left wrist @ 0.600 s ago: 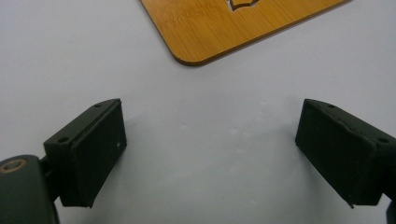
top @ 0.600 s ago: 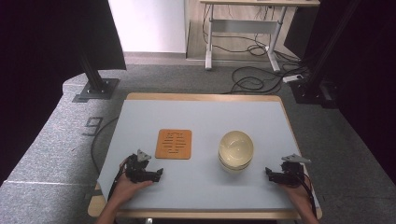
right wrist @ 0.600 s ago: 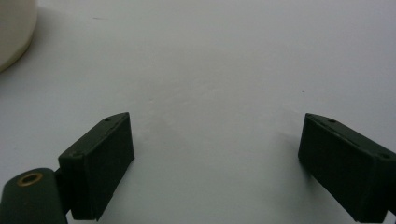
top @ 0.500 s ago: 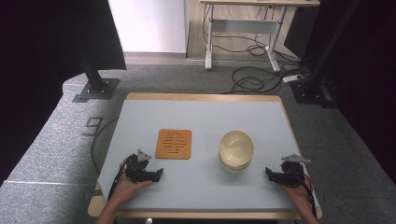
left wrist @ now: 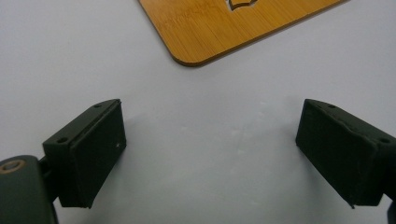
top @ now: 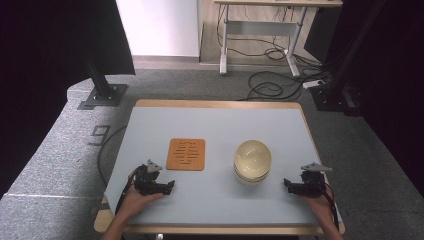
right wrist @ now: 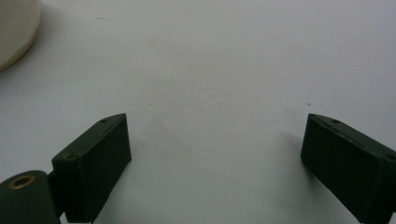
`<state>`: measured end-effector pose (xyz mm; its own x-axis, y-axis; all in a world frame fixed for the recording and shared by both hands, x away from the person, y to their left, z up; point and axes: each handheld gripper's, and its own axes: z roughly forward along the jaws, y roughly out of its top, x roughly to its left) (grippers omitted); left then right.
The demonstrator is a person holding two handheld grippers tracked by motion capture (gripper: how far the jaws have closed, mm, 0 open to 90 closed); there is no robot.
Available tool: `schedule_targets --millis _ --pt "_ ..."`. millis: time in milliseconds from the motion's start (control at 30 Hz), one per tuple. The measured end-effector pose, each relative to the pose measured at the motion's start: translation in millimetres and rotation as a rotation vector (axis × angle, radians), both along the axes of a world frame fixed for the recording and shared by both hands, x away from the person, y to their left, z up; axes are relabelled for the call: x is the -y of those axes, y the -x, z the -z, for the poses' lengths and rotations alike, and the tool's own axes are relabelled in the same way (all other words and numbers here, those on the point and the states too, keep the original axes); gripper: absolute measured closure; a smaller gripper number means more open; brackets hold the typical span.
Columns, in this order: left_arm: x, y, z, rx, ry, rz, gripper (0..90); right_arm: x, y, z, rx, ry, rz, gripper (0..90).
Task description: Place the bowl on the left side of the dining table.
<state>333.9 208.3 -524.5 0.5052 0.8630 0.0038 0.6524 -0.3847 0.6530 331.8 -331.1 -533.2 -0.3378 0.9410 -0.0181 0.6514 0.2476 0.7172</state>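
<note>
A square bamboo trivet (top: pixel 186 154) with cut slots lies flat left of the table's middle; its rounded corner (left wrist: pixel 219 28) appears at the top of the left gripper view. A cream bowl (top: pixel 253 160) stands to its right, and its side (right wrist: pixel 14 28) edges into the right gripper view at the top left. My left gripper (top: pixel 170 185) rests on the table near the front left, open, with bare tabletop between its pads (left wrist: pixel 212 149). My right gripper (top: pixel 287 184) rests near the front right, just right of the bowl, open with nothing between its jaws (right wrist: pixel 217 161).
The pale grey table (top: pixel 220 125) has a wooden rim. Beyond it on the carpet stand a black stand base (top: pixel 102 95), a white desk frame (top: pixel 260 35) and loose cables (top: pixel 270 85). Dark curtains hang at both sides.
</note>
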Motion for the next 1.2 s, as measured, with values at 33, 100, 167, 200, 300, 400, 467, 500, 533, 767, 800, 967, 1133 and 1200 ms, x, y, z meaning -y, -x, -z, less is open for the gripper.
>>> schedule_targets --millis 33,100,167,200,300,400,467,500,533,767,800,967,1133,1200 --pt "0.0 0.0 0.0 0.0 0.0 0.0 8.4 -0.5 0.8 -0.1 0.009 0.002 -0.007 10.5" --pt "-0.1 0.2 0.1 0.001 0.001 0.0 8.4 -2.4 2.7 -0.6 0.025 0.015 -0.015 12.8" --pt "-0.2 0.2 0.1 0.001 0.0 0.001 8.4 -4.1 4.0 -0.7 0.037 0.028 -0.013 13.0" --pt "-0.2 0.2 0.1 0.001 0.0 0.001 8.4 -3.8 3.8 -0.6 0.03 0.014 -0.007 13.4" --pt "-0.2 0.2 0.3 0.002 0.002 0.001 8.4 -1.5 2.4 -0.2 0.015 -0.006 -0.007 13.3" --pt "-0.4 0.3 0.3 0.002 0.001 0.002 8.4 -1.1 2.2 -0.2 0.012 -0.012 -0.004 13.5" --pt "-0.3 0.3 0.3 0.003 0.003 0.001 8.4 -1.5 2.4 -0.4 0.014 -0.011 0.003 13.8" --pt "-0.3 0.4 0.4 0.004 0.003 0.0 8.4 -1.3 2.6 -0.5 0.017 -0.012 0.009 15.2" --pt "-0.3 0.5 0.4 0.004 0.003 0.0 8.4 -0.9 3.0 -0.8 0.023 -0.012 0.019 16.6" --pt "-0.3 0.8 0.7 0.008 0.003 -0.001 8.4 7.6 5.0 -6.9 0.04 -0.063 0.055 17.3" --pt "-0.3 0.9 0.7 0.009 0.004 -0.002 8.5 9.6 6.3 -10.7 0.054 -0.07 0.057 17.4" --pt "-0.3 1.1 0.7 0.009 0.002 -0.002 8.5 13.2 8.8 -17.3 0.078 -0.09 0.062 17.4" --pt "-0.4 1.0 0.7 0.009 0.003 -0.002 8.5 18.3 10.6 -27.5 0.105 -0.135 0.049 17.4" --pt "-0.5 1.0 0.7 0.009 0.003 -0.002 8.5 19.3 11.6 -30.0 0.114 -0.136 0.048 17.5"
